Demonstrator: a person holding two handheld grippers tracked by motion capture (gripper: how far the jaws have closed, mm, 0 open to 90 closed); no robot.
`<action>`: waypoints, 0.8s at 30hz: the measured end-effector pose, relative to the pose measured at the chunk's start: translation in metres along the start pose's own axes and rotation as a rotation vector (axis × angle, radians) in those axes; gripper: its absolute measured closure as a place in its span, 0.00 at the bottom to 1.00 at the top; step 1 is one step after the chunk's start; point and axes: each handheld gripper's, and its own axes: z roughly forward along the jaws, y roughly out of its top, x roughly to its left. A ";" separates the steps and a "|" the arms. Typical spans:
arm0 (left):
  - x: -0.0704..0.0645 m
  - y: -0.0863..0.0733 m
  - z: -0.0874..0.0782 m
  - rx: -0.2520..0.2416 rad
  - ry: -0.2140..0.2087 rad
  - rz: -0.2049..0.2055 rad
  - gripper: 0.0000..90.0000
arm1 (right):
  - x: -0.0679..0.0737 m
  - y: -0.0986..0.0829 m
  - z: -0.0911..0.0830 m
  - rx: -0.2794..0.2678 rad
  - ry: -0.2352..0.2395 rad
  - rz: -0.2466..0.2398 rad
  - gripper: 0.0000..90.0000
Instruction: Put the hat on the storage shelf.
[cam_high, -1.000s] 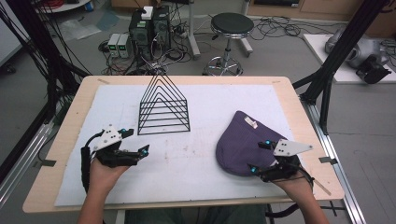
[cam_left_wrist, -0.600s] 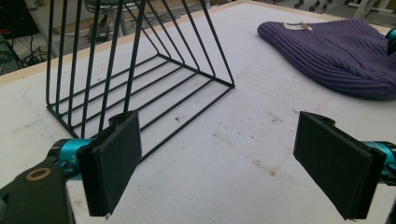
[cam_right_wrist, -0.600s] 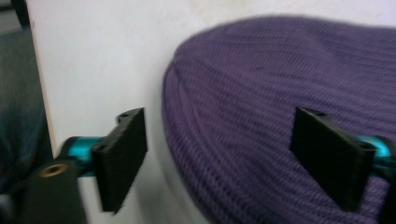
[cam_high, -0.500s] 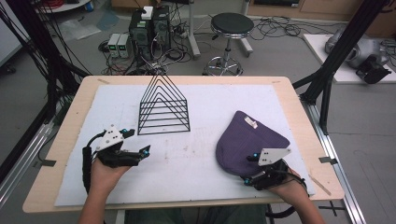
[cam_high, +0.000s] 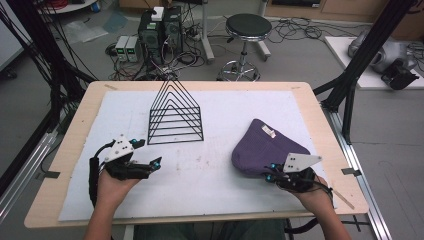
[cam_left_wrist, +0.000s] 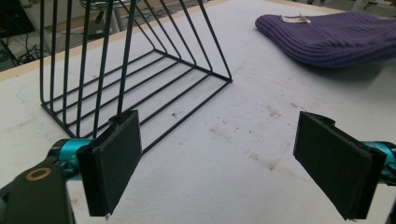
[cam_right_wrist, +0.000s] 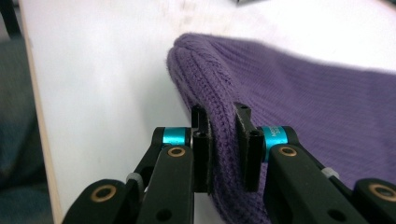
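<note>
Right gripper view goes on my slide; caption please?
Right gripper fingers pinch the ribbed edge of a purple knit beanie on the white table mat.

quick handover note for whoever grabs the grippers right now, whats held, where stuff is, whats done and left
Right gripper: fingers shut on the near rim of the purple knit hat, which lies flat on the white mat at the right.
Left gripper: open, holding nothing, at the left of the mat, just in front of the black wire rack.
Done: hat rim gripped.
Left: the hat is not lifted yet. Probably it goes toward the rack, and the left gripper may be needed to take the other side of the rim.
</note>
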 end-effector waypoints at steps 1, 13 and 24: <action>0.000 0.000 0.001 -0.002 -0.017 -0.001 0.17 | -0.002 0.003 -0.003 -0.012 -0.004 0.000 0.89; -0.024 0.020 0.030 0.008 -0.138 0.068 0.17 | -0.021 0.049 -0.035 -0.087 -0.032 -0.019 0.89; -0.035 0.034 0.053 0.008 -0.229 0.068 0.18 | -0.024 0.102 -0.051 -0.173 0.004 -0.078 0.89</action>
